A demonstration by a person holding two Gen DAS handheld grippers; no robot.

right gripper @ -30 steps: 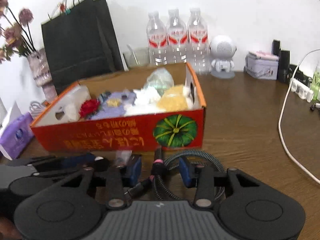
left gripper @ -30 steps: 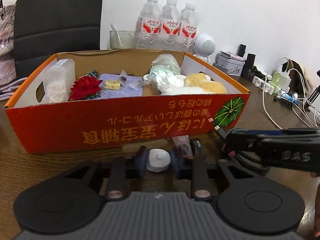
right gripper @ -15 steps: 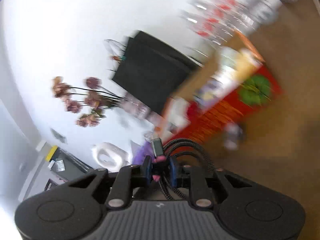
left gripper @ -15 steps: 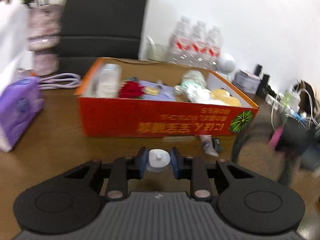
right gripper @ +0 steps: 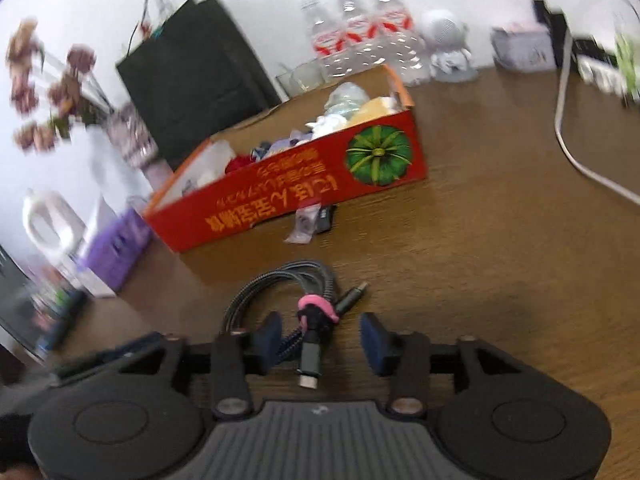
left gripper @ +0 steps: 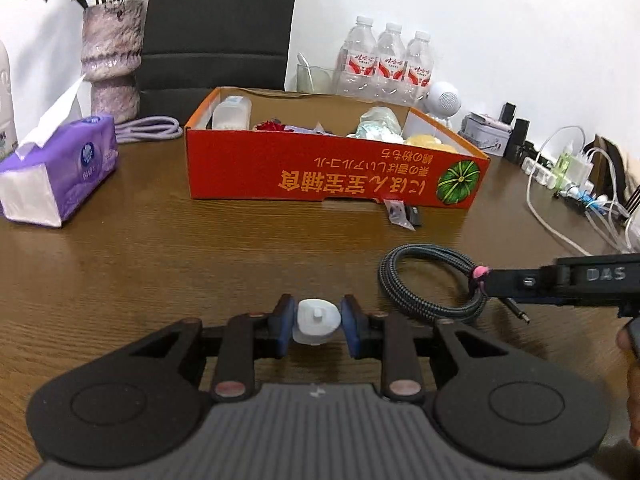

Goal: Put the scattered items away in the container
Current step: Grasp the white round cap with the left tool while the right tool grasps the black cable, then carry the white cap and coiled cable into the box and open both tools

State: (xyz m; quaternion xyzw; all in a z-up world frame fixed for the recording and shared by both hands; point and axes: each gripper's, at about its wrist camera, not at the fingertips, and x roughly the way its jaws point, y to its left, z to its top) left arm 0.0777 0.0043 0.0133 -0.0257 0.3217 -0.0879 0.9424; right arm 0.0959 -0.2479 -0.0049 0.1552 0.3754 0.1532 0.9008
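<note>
from the left wrist we see our left gripper (left gripper: 316, 326) clamped on a small white cap (left gripper: 316, 321), short of the red box (left gripper: 332, 170) on the table (left gripper: 140, 260). from the right wrist, our right gripper (right gripper: 322, 338) has just been opening, pads apart around the coiled cable (right gripper: 280, 284).

Home desk — tissue box (left gripper: 60, 168), flower vase (left gripper: 112, 64), power strip (left gripper: 548, 170).

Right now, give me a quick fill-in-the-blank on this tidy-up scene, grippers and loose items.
1. The left gripper is shut on a small ____ cap-like piece.
2. The coiled cable is bound by a ____ tie.
3. The right gripper has just been opening; its pads stand ____ of the cable.
4. The small packet lies ____ the red box.

Missing: white; pink; clear; outside
</note>
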